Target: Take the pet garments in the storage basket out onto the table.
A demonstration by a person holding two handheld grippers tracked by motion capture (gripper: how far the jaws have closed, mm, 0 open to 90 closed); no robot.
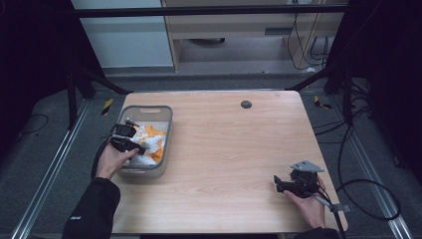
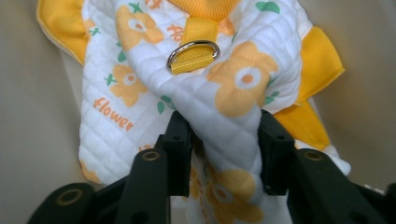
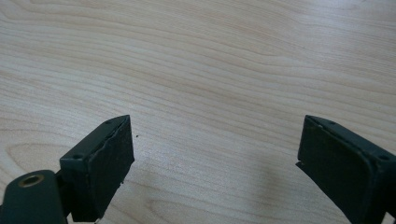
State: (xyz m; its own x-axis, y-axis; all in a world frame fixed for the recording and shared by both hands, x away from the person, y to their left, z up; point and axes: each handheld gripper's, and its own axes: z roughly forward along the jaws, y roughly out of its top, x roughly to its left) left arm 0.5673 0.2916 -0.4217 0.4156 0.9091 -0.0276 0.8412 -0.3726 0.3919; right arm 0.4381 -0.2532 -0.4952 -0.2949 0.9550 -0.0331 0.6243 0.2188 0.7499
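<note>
A quilted white cloth [image 2: 140, 88] printed with orange flowers and the word "flower", with orange lining, an orange strap and a metal D-ring [image 2: 194, 50], lies in a grey plastic basket [image 1: 149, 108] at the table's left. My left gripper [image 2: 224, 140] reaches into the basket and is shut on a raised fold of that cloth, which fills the gap between the pads. In the high view the left gripper [image 1: 133, 137] sits over the cloth [image 1: 153, 145]. My right gripper [image 1: 277, 183] rests low at the table's front right, open, with bare wood between its jaws [image 3: 215, 144].
The wooden table [image 1: 234, 144] has a dark round cable hole [image 1: 246, 104] near its far edge. Beige basket walls [image 2: 28, 116] stand close on both sides of the cloth. Cables trail on the floor at the right.
</note>
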